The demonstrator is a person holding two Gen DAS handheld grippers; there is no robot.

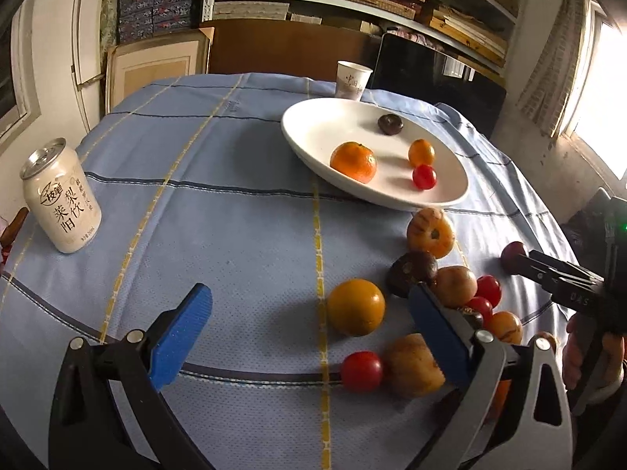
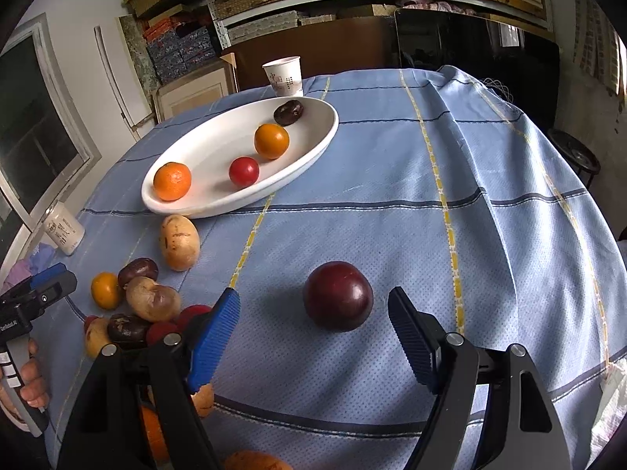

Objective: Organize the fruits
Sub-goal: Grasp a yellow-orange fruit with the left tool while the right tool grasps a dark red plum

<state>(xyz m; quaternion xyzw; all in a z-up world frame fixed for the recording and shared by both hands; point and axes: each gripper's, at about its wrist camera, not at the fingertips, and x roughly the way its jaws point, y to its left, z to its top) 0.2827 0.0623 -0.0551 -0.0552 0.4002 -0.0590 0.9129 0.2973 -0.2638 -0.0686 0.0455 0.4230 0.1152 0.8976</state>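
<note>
In the left wrist view my left gripper (image 1: 309,301) is open above the blue cloth. A smooth orange fruit (image 1: 356,307) lies between its blue fingers, nearer the right one and untouched. A pile of tan, dark and red fruits (image 1: 454,286) sits just right of it. In the right wrist view my right gripper (image 2: 313,301) is open around a dark red plum (image 2: 337,295), with a gap on both sides. The white plate (image 2: 196,149) holds a mandarin (image 2: 172,181), a red tomato (image 2: 243,171), a small orange (image 2: 271,141) and a dark fruit (image 2: 289,112).
A pale drink can (image 1: 60,203) stands at the table's left. A paper cup (image 1: 352,80) stands behind the plate (image 1: 313,133). Shelves of boxes fill the back wall. A person's hand (image 2: 31,384) holds the left gripper's handle.
</note>
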